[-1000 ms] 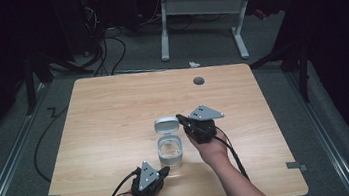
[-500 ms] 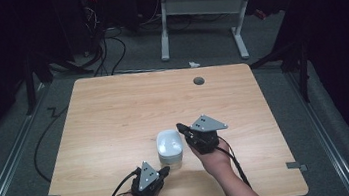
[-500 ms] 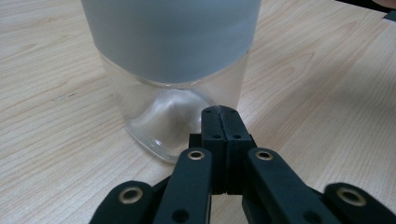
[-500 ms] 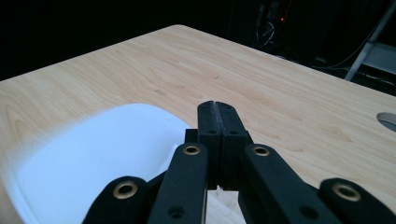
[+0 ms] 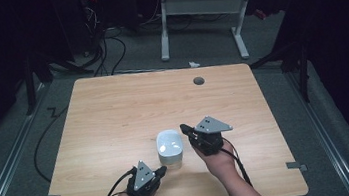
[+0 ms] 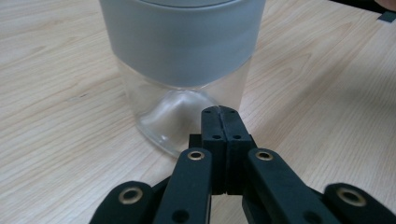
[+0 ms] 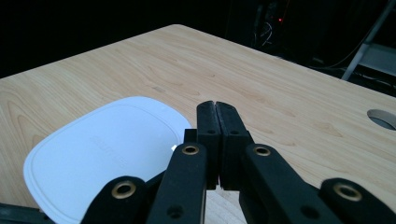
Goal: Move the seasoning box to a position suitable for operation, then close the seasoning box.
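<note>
- Standing near the front edge of the table (image 5: 113,110), a little toward me from its middle, is the jar (image 5: 170,150): clear walls, a pale lid on top.
- In my left gripper view the jar (image 6: 182,70) is upright, with a grey lid band above clear glass and a hump in its base.
- In my right gripper view the lid (image 7: 100,149) is a white rounded rectangle, seen from above and lying flat.
- My left gripper (image 5: 162,170) sits just in front of the jar, at its near left corner, tips pointing at its base.
- Its jaws are pressed together with nothing between them; in the left gripper view the tips (image 6: 219,112) are right up against the glass, though I cannot tell whether they touch.
- My right gripper (image 5: 185,128) is just beside the jar on the right, at lid height, jaws pointing toward the lid's far right corner.
- Those jaws are also closed and empty; in the right gripper view the tips (image 7: 217,108) are over the lid's edge.
- Past the jar, near the table's far edge, is a round hole (image 5: 198,81).
- Beyond the table, on the floor, are cables (image 5: 105,46) and a white desk frame (image 5: 199,12).
</note>
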`<state>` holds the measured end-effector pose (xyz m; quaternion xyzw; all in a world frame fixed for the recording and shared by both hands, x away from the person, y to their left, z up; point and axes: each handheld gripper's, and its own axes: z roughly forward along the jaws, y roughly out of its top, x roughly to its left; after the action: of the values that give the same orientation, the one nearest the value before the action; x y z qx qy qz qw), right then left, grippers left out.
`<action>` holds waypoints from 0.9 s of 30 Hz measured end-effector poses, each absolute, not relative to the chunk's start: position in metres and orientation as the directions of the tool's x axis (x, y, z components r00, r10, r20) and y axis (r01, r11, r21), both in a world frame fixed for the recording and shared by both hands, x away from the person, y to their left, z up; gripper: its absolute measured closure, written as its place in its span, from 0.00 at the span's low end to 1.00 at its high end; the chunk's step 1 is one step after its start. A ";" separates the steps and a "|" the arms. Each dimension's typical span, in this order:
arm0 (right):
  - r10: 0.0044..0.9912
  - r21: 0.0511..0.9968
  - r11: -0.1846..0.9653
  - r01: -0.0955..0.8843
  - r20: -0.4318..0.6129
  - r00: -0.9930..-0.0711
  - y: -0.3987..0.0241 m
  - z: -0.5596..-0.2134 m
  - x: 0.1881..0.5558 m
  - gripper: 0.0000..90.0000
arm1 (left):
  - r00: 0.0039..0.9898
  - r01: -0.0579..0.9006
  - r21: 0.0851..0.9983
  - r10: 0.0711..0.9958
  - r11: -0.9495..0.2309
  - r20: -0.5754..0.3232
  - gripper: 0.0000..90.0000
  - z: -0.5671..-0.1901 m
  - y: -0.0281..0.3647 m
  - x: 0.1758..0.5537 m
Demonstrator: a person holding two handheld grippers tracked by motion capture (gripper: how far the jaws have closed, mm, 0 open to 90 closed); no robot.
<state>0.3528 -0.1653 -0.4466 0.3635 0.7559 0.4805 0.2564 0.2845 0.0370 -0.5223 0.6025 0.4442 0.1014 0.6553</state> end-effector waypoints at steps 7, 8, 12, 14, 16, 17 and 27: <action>0.808 0.914 0.255 0.317 -0.022 -0.588 -0.179 -0.442 0.352 0.95 | 0.572 0.385 0.890 0.693 0.245 -0.439 0.96 -0.515 0.056 0.287; 0.811 0.914 0.256 0.315 -0.025 -0.585 -0.181 -0.442 0.352 0.94 | 0.564 0.382 0.889 0.698 0.252 -0.441 0.96 -0.514 0.061 0.289; 0.826 0.916 0.236 0.325 -0.013 -0.563 -0.192 -0.443 0.351 0.93 | 0.535 0.370 0.888 0.719 0.273 -0.444 0.92 -0.508 0.077 0.295; 0.831 0.915 0.230 0.331 -0.008 -0.556 -0.195 -0.443 0.350 0.91 | 0.521 0.356 0.892 0.734 0.278 -0.436 0.90 -0.505 0.086 0.299; 0.833 0.915 0.237 0.325 -0.020 -0.552 -0.198 -0.444 0.349 0.90 | 0.503 0.346 0.893 0.747 0.287 -0.435 0.86 -0.503 0.094 0.303; 0.835 0.916 0.234 0.326 -0.017 -0.549 -0.200 -0.445 0.349 0.89 | 0.494 0.343 0.891 0.749 0.299 -0.442 0.84 -0.502 0.098 0.304; 0.870 0.904 0.211 0.372 0.000 -0.494 -0.234 -0.467 0.348 0.67 | 0.333 0.304 0.902 0.853 0.306 -0.402 0.63 -0.514 0.148 0.334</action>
<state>0.3483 -0.2341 -0.4665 0.4252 0.7301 0.4623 0.2691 0.3338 0.1478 -0.5142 0.5440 0.5318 0.2254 0.6086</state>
